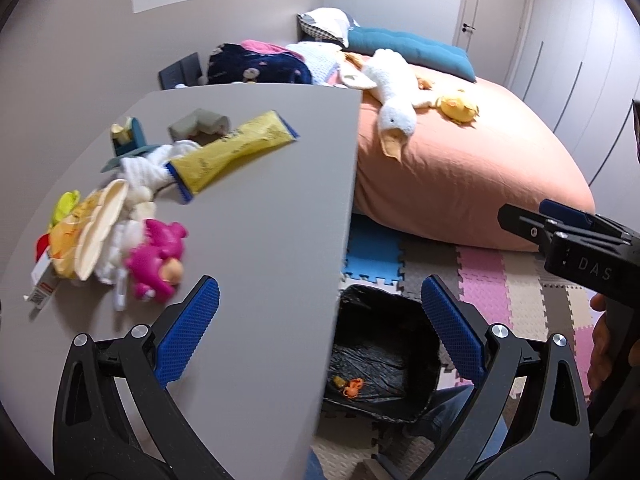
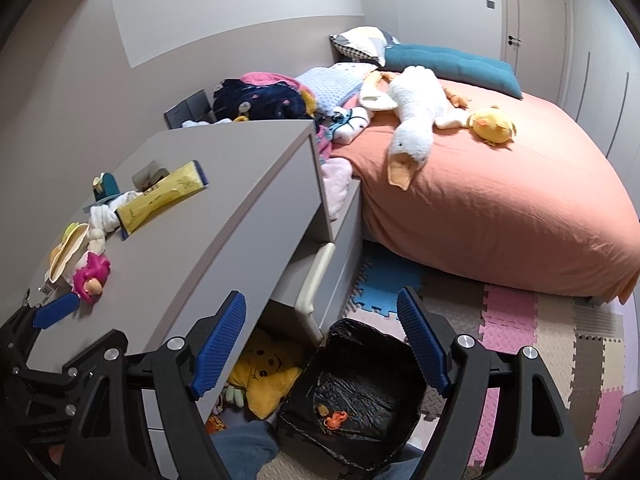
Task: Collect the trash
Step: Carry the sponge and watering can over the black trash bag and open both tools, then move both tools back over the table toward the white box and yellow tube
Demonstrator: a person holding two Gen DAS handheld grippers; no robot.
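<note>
A bin lined with a black bag (image 1: 384,356) (image 2: 356,396) stands on the floor beside the grey desk (image 1: 260,220) (image 2: 224,200), with a small orange scrap (image 1: 352,387) (image 2: 335,420) inside. On the desk lie a yellow wrapper with blue ends (image 1: 236,148) (image 2: 164,196), a crumpled grey paper (image 1: 198,122), a white cloth (image 1: 146,166) and a small box with a barcode (image 1: 42,288). My left gripper (image 1: 320,328) is open and empty over the desk's edge. My right gripper (image 2: 322,344) is open and empty above the bin; it also shows in the left wrist view (image 1: 560,236).
A pink doll (image 1: 158,258) (image 2: 92,276), a yellow hat toy (image 1: 88,232) and a tape dispenser (image 1: 126,134) lie on the desk. A bed with an orange cover (image 2: 500,208), a plush goose (image 2: 416,128) and foam floor tiles (image 2: 540,328) are to the right. A yellow plush (image 2: 264,376) sits under the desk.
</note>
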